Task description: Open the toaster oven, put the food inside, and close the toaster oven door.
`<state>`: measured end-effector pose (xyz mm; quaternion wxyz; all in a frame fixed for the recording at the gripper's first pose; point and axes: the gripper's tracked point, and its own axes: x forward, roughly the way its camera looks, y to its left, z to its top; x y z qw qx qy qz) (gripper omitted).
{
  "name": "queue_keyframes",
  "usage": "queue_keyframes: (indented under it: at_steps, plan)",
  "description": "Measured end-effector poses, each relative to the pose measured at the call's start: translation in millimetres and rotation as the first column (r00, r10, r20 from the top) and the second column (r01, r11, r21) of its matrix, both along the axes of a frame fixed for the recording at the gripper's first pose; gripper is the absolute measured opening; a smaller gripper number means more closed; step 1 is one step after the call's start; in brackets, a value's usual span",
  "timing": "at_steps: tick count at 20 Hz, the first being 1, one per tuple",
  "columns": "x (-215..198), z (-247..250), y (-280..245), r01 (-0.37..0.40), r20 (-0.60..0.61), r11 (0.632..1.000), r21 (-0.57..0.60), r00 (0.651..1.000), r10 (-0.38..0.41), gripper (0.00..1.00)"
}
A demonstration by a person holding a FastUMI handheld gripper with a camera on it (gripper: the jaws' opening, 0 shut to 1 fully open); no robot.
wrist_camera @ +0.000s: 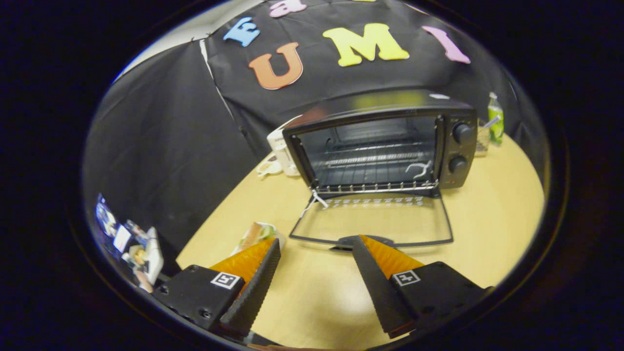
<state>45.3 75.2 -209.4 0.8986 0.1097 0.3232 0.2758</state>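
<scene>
Toaster oven (385,144): one unit, dark casing, standing on the wooden tabletop (487,219) well beyond the fingers, two knobs (460,148) down its right side. Door (373,219): glass-paned, already swung down flat toward us, its handle just ahead of the right fingertip; wire rack (375,158) exposed and bare. Food (256,235): what looks like a sandwich on a small plate, lying on the tabletop just beyond the left finger, left of the door. Gripper (317,243): fingers spread wide, holding nothing. We judge the opening done and the pickup in hand. To do it well we would swing left, bring both fingers astride the food, close gently so it does not crush, and lift clear of the door edge before loading the rack. Also noted: white appliance (282,148) left of the oven, green bottle (496,119) to its right.
</scene>
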Motion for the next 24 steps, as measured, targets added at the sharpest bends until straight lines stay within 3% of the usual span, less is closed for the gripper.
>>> queue_keyframes:
  at_steps: [2, 4, 13, 18, 24]
  plan:
    - [-14, -9, 14, -0.045, -0.188, 0.997, 0.062, 0.981, 0.056, 0.98]
    - [-14, -9, 27, -0.061, -0.299, 0.988, 0.142, 0.949, 0.102, 0.98]
    - [-30, -14, 85, -0.235, -0.402, 0.947, 0.219, 0.863, 0.306, 0.90]
    - [-28, -23, 94, -0.231, -0.474, 0.950, 0.210, 0.826, 0.306, 0.80]
    - [-31, -30, 94, -0.234, -0.506, 0.952, 0.199, 0.807, 0.304, 0.47]
